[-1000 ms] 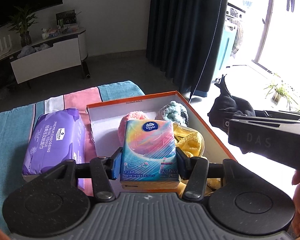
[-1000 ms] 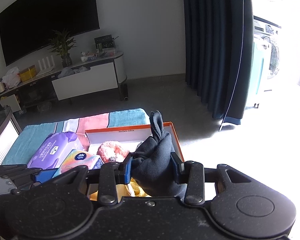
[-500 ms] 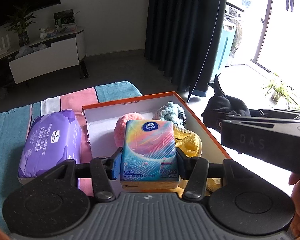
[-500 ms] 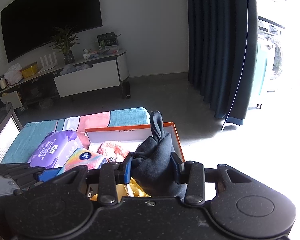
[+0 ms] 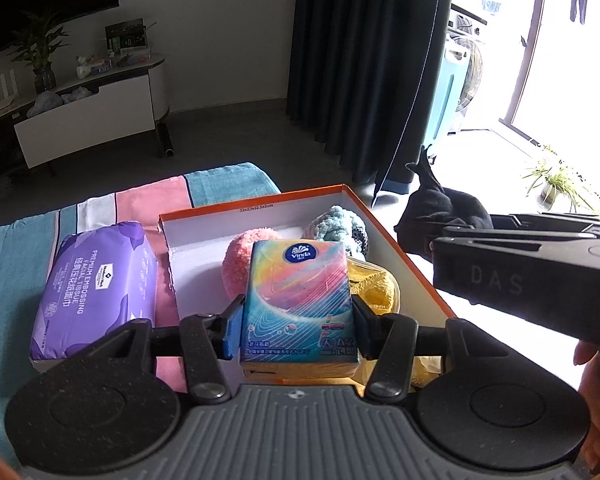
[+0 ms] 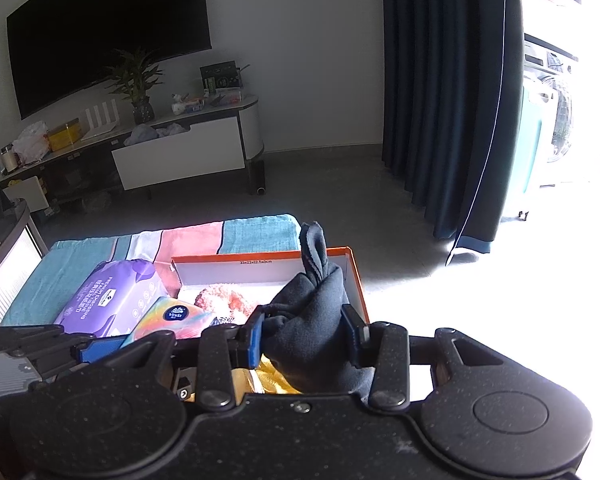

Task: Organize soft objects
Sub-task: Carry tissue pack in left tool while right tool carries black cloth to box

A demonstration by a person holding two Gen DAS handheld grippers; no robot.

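Left gripper (image 5: pixel 296 330): jaws clamped on the flanks of the rainbow tissue pack (image 5: pixel 298 300), held upright above the near end of the orange box (image 5: pixel 260 202). Right gripper (image 6: pixel 306 338): jaws clamped on the dark cloth bundle (image 6: pixel 312 320), held over the box's right side, loose tail poking up.

Box holds a pink fluffy ball (image 5: pixel 242 262), a teal knitted ball (image 5: pixel 336 226) in the far right corner and a yellow knit item (image 5: pixel 376 286) near the right wall. Purple facial-tissue pack (image 5: pixel 96 284) lies on the striped cloth (image 5: pixel 16 272) just beside the box's left wall.

Handling, judged: the rainbow pack is light, film-wrapped, likely slippery; it compresses under grip, so side faces at mid-height suit. The cloth bundle is limp, light and non-fragile; pinch the bulk, not the tail. Bare floor shows in the box's far left part.
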